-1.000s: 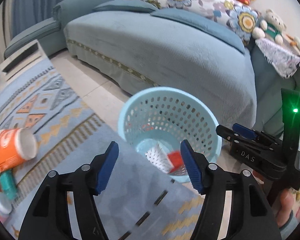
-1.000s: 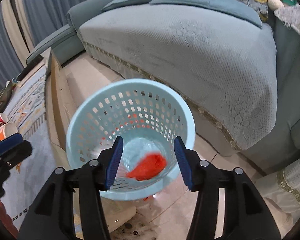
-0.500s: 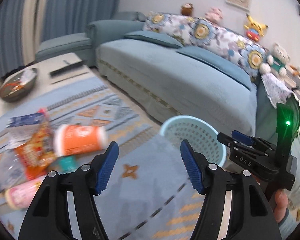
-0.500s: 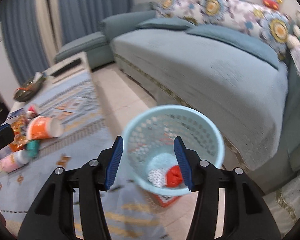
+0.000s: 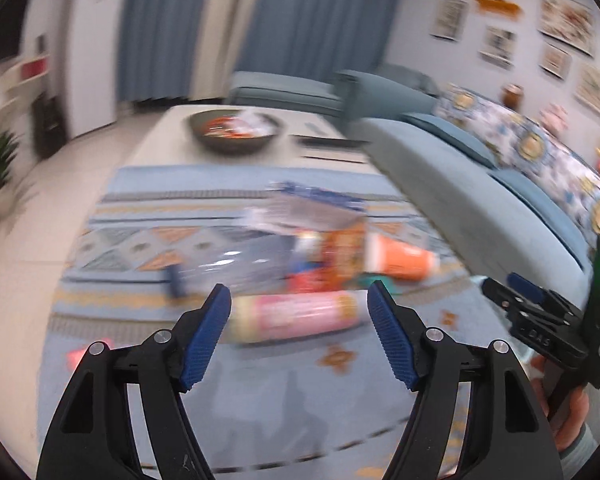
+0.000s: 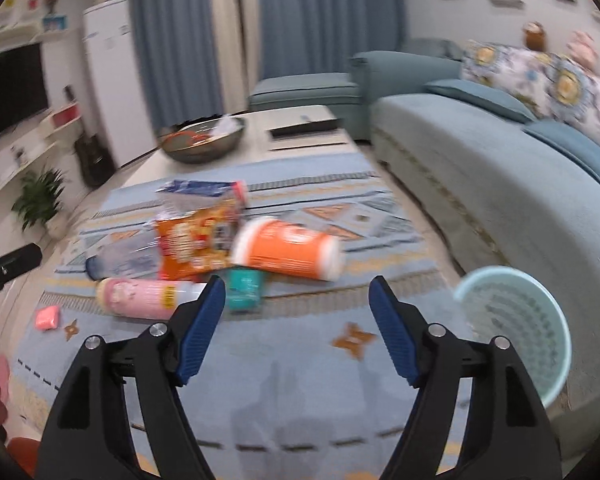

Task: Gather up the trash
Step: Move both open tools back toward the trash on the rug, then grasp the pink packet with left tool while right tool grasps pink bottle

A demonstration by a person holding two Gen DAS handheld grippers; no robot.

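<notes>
A pile of trash lies on the patterned rug: an orange paper cup (image 6: 286, 254), an orange snack bag (image 6: 196, 240), a pink tube (image 6: 140, 298), a small teal cup (image 6: 244, 288), a clear plastic bottle (image 6: 120, 262) and a small pink scrap (image 6: 47, 317). The light blue basket (image 6: 516, 320) stands at the right by the sofa. My right gripper (image 6: 296, 328) is open and empty above the rug, short of the pile. My left gripper (image 5: 298, 338) is open and empty, with the pink tube (image 5: 296, 316) just beyond its tips. The left wrist view is blurred.
A blue-grey sofa (image 6: 480, 184) runs along the right. A low table (image 6: 260, 136) with a dark bowl (image 6: 204, 140) stands behind the rug. A potted plant (image 6: 40, 200) and shelves are at the left.
Both grippers have swung left, away from the basket where red trash dropped in, and now face the trash pile on the rug. Both stay open.
</notes>
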